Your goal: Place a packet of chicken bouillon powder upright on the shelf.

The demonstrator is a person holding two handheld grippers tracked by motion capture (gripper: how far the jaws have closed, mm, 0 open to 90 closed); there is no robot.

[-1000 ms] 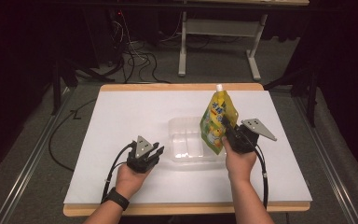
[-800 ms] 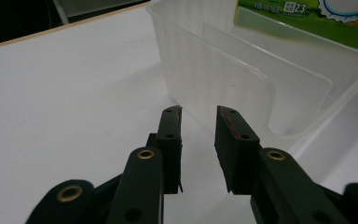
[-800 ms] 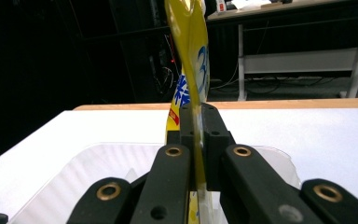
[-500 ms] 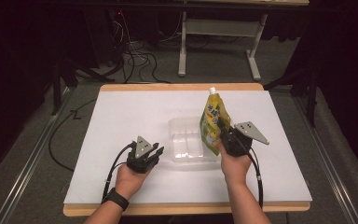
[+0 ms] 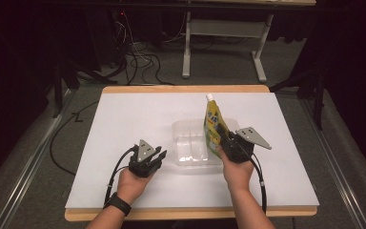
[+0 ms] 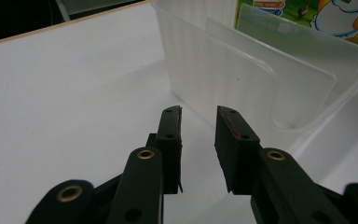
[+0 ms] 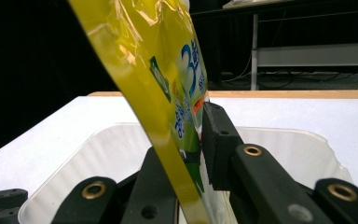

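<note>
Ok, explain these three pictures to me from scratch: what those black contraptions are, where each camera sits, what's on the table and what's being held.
No robot here: a person holds a hand-held black two-jaw gripper in each hand. The high view looks down from above the person's side of the table; the left gripper shows at its left, the right gripper at its right. The other two pictures come from cameras riding on the grippers, looking along their jaws.

On the white-topped table stands a clear plastic container with dividers inside. The right gripper is shut on a yellow-green spouted refill pouch, held upright over the container's right side. The left gripper is open and holds nothing, pointing at the container's wall.
</note>
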